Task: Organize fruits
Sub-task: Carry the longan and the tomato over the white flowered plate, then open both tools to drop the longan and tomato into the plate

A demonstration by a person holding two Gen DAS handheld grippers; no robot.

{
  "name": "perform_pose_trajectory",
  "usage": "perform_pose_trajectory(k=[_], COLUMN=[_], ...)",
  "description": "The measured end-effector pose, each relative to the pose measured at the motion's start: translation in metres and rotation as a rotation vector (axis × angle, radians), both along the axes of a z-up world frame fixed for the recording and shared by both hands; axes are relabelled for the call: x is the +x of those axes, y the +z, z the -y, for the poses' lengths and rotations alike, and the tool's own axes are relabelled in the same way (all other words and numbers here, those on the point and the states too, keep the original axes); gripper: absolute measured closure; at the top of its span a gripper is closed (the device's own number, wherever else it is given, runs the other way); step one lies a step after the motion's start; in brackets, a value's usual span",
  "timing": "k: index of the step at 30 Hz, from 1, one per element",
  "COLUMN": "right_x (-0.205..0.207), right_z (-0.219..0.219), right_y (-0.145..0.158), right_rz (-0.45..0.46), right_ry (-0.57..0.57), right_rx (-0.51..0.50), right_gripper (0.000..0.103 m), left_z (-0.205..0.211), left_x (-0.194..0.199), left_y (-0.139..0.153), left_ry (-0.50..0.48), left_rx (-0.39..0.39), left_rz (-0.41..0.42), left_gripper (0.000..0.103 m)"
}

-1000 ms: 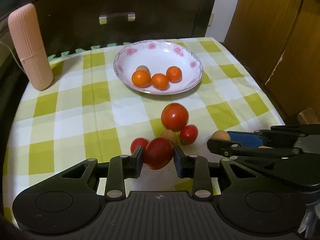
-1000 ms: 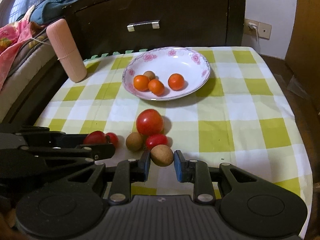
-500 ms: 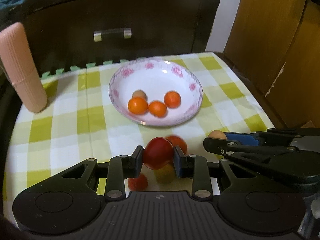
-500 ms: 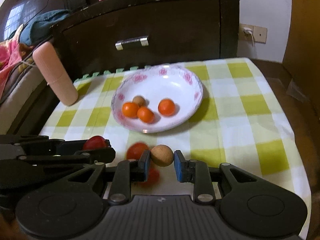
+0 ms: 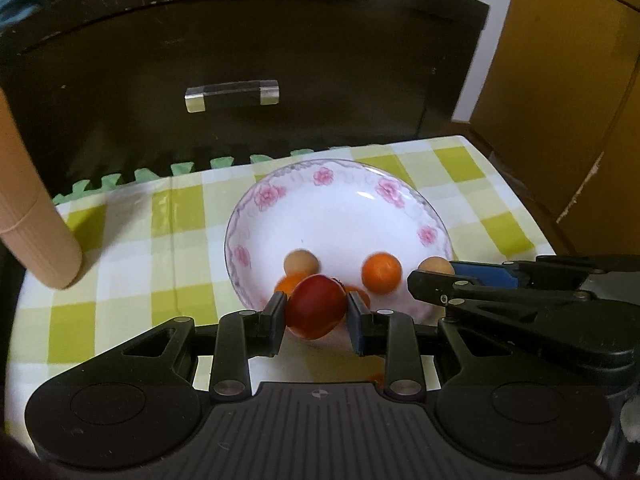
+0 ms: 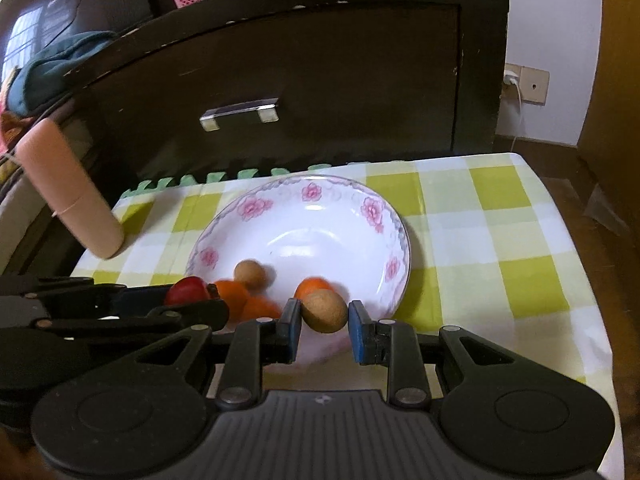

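You are facing a dark wooden cabinet (image 6: 304, 80) filling the upper frame, a white wall (image 6: 552, 32) with a socket (image 6: 526, 86) showing at upper right

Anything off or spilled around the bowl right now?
Nothing spilled or damaged. The floral bowl sits upright with fruit inside. The left gripper holds a red tomato, the right gripper a brown fruit, both over the near rim. Only oddity: the pink cylinder appears to lean.
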State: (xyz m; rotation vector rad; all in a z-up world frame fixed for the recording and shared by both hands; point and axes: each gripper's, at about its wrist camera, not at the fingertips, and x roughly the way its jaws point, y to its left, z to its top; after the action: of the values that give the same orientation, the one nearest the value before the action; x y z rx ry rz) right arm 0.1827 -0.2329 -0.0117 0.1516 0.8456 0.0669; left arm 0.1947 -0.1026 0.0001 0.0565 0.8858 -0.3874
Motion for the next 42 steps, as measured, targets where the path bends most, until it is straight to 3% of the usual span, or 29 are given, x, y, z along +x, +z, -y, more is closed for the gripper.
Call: perform_pose_trajectory(k=[15,27,42], right_x=[0.049,0.058,0.057], right_z=[0.006,0.007,0.010], right_y=[-0.020,-0.031,-0.027], right_rz=[0.002,-0.009,-0.002], right_ry=[0.016,0.019,0.000], right_rx=[-0.011,0.003,0.005], right_gripper=[0.078,0.076,0.076], left_z=[0.004,0.004,0.002], left_x=[0.041,0.050,0.049], left_y=[-0.021,-0.031,-0.025], left_ry=[0.023,0.032,0.053], left_rx=[0.005,0.015,0.032], left_rz=[-0.015,-0.032,-0.017], left_gripper=[0.065,0.066,0.051])
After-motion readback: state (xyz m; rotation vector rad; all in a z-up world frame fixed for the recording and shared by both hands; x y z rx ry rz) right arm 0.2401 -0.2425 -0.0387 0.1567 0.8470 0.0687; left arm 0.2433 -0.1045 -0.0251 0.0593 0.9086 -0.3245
